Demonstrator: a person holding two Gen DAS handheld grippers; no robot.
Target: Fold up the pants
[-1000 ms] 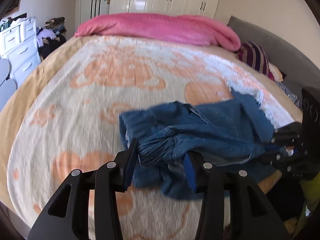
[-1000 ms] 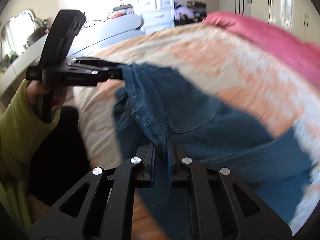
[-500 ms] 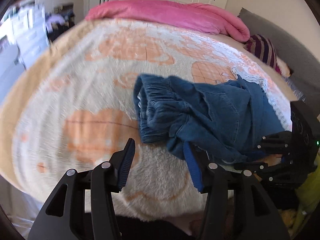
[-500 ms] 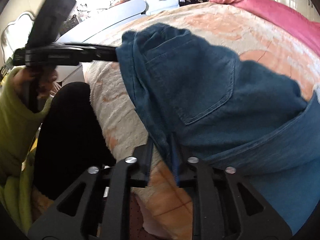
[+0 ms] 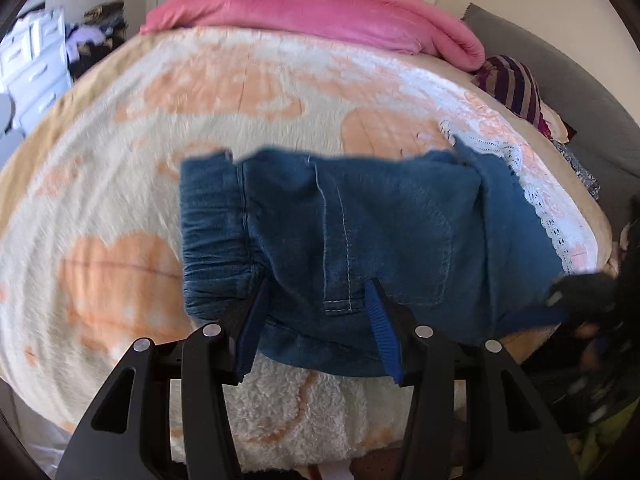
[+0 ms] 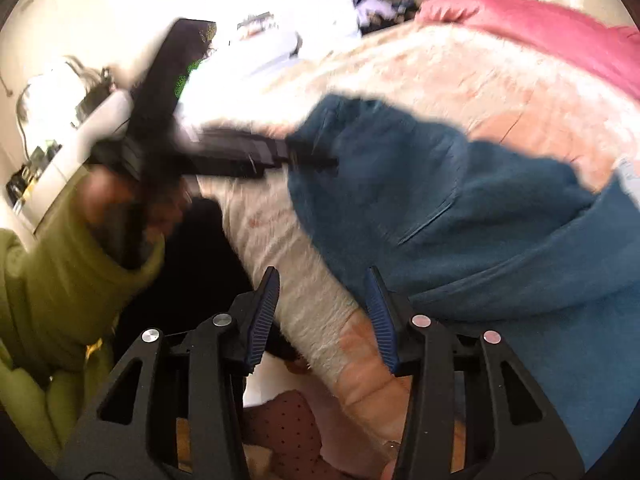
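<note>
Blue jeans (image 5: 380,224) lie folded and fairly flat near the front edge of the bed, elastic waistband to the left, back pocket up. My left gripper (image 5: 316,312) hovers over their near edge with its jaws apart; denim lies between the fingers and the pads do not press on it. In the right wrist view the same gripper (image 6: 320,160) is a blurred shape at the jeans' (image 6: 460,200) far corner. My right gripper (image 6: 322,308) is opening, with only blanket between its fingers and the jeans' edge just beside the right finger. It shows dark and blurred (image 5: 576,292) at the jeans' right end.
A fluffy cream and orange blanket (image 5: 200,128) covers the bed. A rolled pink duvet (image 5: 320,12) lies along the far side, a striped cushion (image 5: 512,84) at the right by a grey headboard (image 5: 580,80). White drawers (image 5: 32,68) stand left. A green sleeve (image 6: 68,280) holds the left gripper.
My right gripper was shut on the jeans' edge and has let go, its jaws now apart. The jeans have settled flatter on the bed. My left gripper has dropped closer over their near edge.
</note>
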